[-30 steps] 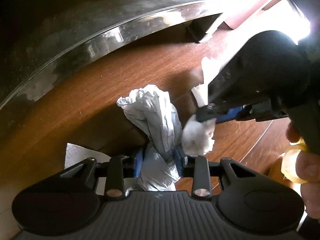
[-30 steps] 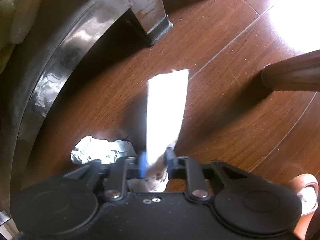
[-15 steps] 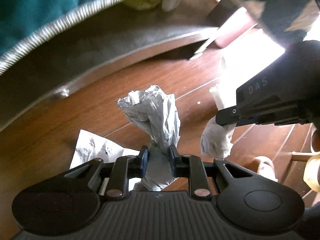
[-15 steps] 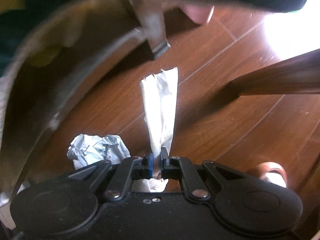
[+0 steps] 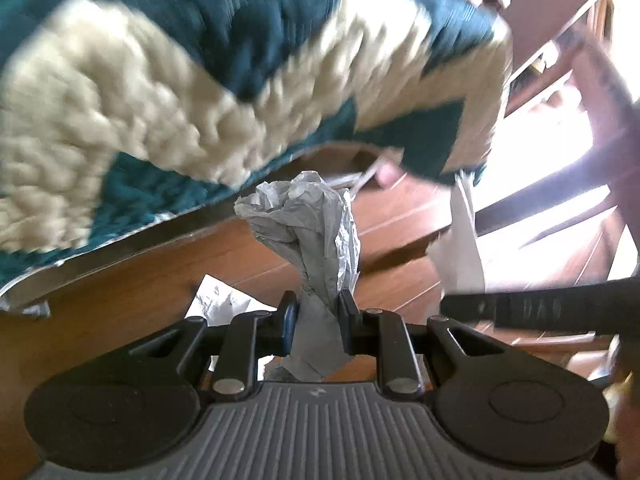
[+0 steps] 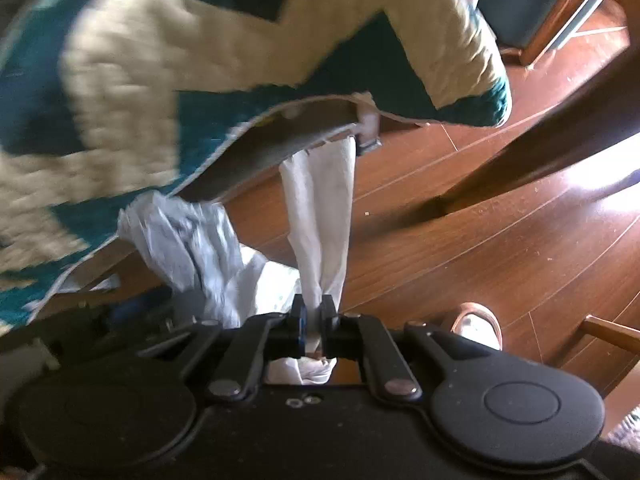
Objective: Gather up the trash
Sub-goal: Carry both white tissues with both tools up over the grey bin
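My left gripper [image 5: 318, 312] is shut on a crumpled grey paper wad [image 5: 308, 220], which sticks up between the pads above the wooden floor. My right gripper [image 6: 314, 320] is shut on a long white tissue [image 6: 320, 216] that hangs out past its fingertips. In the right wrist view the grey wad [image 6: 188, 244] shows to the left of the tissue. The white tissue [image 5: 460, 240] and the dark side of the right gripper appear at the right of the left wrist view. A flat white paper scrap [image 5: 218, 300] lies on the floor below.
A teal and cream quilted cushion [image 5: 160, 100] on a round seat fills the top left of both views. Dark wooden furniture legs [image 6: 520, 160] cross the brown plank floor [image 6: 500, 248]. A foot in a sandal [image 6: 476, 324] stands at the lower right.
Both grippers have risen from the floor with their paper held. The round seat's underside gave way to its cushioned top. The floor and white scrap look farther off.
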Demonstrator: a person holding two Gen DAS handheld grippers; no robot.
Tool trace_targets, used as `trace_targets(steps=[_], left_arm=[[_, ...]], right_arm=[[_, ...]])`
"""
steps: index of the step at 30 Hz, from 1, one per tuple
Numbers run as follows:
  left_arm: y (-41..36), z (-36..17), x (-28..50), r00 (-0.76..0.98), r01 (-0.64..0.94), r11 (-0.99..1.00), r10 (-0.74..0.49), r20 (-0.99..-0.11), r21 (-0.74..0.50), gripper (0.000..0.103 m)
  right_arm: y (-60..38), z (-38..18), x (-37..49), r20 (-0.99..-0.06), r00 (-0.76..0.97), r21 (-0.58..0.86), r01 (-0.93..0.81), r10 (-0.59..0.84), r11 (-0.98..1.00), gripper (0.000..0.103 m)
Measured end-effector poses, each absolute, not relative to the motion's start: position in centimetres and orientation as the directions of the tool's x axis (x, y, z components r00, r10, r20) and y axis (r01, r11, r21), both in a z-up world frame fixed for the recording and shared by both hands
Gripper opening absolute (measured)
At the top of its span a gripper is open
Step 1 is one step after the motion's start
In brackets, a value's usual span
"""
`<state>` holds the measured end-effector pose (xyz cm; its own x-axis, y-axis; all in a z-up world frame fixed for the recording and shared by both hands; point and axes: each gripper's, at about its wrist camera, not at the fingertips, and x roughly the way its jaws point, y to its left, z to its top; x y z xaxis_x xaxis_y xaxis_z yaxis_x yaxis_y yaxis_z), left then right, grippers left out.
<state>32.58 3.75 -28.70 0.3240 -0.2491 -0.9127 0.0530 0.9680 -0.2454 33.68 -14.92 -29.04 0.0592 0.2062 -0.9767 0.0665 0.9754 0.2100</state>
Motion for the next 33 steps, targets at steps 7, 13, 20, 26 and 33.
trace_targets(steps=[7,13,20,26,33], left_arm=[[2.8,-18.9,28.3,0.449,0.061,0.967,-0.248,-0.859,-0.247,0.021],[0.8,-10.6,25.1,0.542,0.116,0.967,-0.254,-0.801,-0.228,0.021],[-3.9,-1.7,22.3,0.64,0.221,0.956,-0.292,-0.711,-0.194,0.021],[-9.1,4.6,21.0,0.692,0.321,0.934,-0.343,-0.635,-0.155,0.021],[-15.2,10.7,20.7,0.721,0.426,0.896,-0.42,-0.551,-0.126,0.021]], right_arm=[[-15.5,-18.8,29.0,-0.944,0.201,0.258,-0.041,0.261,0.965,0.006],[-17.7,-9.6,25.3,-0.893,0.331,0.269,-0.15,0.304,0.951,0.006],[-22.2,-0.6,21.9,-0.82,0.476,0.243,-0.216,0.32,0.946,0.006],[-26.4,5.4,19.5,-0.748,0.589,0.208,-0.232,0.307,0.95,0.006],[-31.2,10.4,17.8,-0.662,0.699,0.175,-0.207,0.271,0.963,0.006]])
